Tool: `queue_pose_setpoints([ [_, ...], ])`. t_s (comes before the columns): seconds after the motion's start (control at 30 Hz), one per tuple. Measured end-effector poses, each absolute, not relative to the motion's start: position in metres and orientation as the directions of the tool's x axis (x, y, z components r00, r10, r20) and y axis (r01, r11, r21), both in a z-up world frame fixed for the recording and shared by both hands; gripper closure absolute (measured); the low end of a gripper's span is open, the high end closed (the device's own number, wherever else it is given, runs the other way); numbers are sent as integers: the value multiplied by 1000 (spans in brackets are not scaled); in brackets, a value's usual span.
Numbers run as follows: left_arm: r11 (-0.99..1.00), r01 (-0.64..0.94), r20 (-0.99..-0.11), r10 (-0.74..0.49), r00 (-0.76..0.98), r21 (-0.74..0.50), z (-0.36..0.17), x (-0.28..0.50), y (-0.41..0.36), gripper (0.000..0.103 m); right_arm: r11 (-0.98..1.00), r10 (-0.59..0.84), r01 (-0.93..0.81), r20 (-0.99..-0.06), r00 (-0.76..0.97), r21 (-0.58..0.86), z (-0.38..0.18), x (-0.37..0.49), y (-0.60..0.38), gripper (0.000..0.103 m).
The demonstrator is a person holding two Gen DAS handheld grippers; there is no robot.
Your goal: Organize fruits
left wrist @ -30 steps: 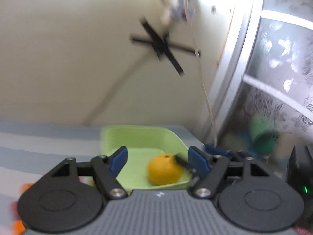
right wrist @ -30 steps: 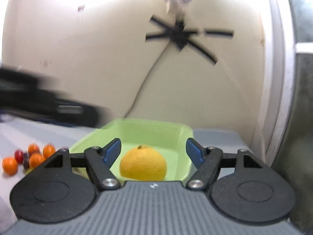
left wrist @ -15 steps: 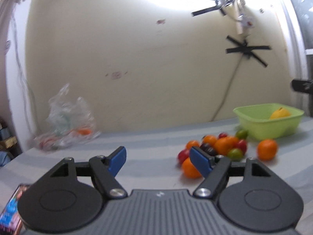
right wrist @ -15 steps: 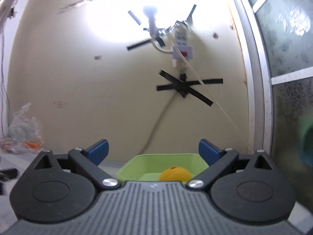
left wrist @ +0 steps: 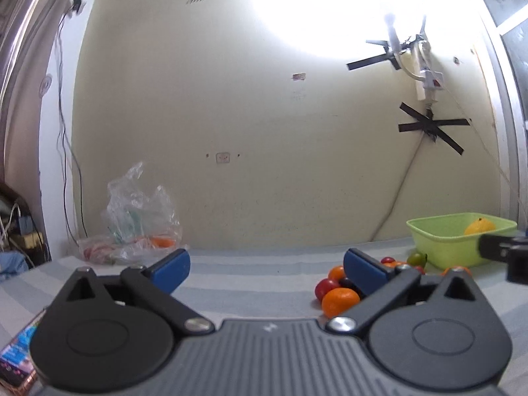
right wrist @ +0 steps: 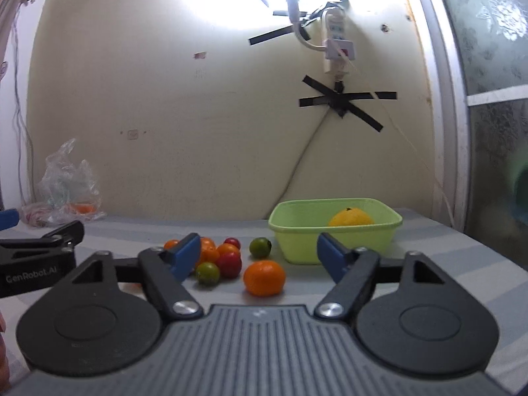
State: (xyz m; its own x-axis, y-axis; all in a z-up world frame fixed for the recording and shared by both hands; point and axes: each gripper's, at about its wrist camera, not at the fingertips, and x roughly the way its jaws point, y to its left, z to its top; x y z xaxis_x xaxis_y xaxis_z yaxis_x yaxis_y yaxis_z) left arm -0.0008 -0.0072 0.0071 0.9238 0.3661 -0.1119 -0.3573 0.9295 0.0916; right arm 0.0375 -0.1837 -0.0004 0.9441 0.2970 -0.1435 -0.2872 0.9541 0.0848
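A light green tub (right wrist: pixel 333 241) stands on the striped table with one large orange (right wrist: pixel 350 217) in it; it also shows in the left wrist view (left wrist: pixel 444 241). A pile of small oranges and red and green tomatoes (right wrist: pixel 217 257) lies left of the tub, with one orange (right wrist: pixel 264 278) nearest me. My right gripper (right wrist: pixel 259 252) is open and empty, held above the table in front of the pile. My left gripper (left wrist: pixel 265 269) is open and empty, left of the pile (left wrist: pixel 340 292). The right gripper's side shows at the right edge of the left wrist view (left wrist: pixel 505 250).
A clear plastic bag (left wrist: pixel 138 227) with fruit in it lies at the back left against the wall. A phone (left wrist: pixel 16 363) lies at the near left edge. A cable runs down the wall behind the tub. A window frame (right wrist: pixel 455 99) stands to the right.
Both grippers have pulled back from the tub, leaving the large orange in it. The left gripper has swung left to face the bag. The right view now takes in the fruit pile.
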Motion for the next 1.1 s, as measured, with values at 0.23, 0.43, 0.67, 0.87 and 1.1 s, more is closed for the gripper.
queue_pose_setpoints([
  [0.23, 931, -364, -129, 365, 922, 34, 6, -2, 2, 0, 952, 294, -278, -133, 946, 129, -5, 39, -197, 31],
  [0.43, 936, -349, -149, 351, 924, 41, 5, 0, 1, 0, 950, 301, -280, -161, 940, 139, -6, 45, -198, 31],
  [0.67, 932, -360, -144, 363, 920, 48, 5, -2, -2, 0, 953, 288, -266, -161, 944, 147, -7, 43, -198, 31],
  [0.87, 933, -355, -123, 360, 925, 66, 6, -4, -5, 0, 955, 282, -260, -160, 946, 144, -6, 41, -195, 31],
  [1.1, 934, -357, -173, 353, 920, 6, 6, -1, 5, 0, 964, 250, -230, -159, 955, 133, -6, 38, -193, 31],
])
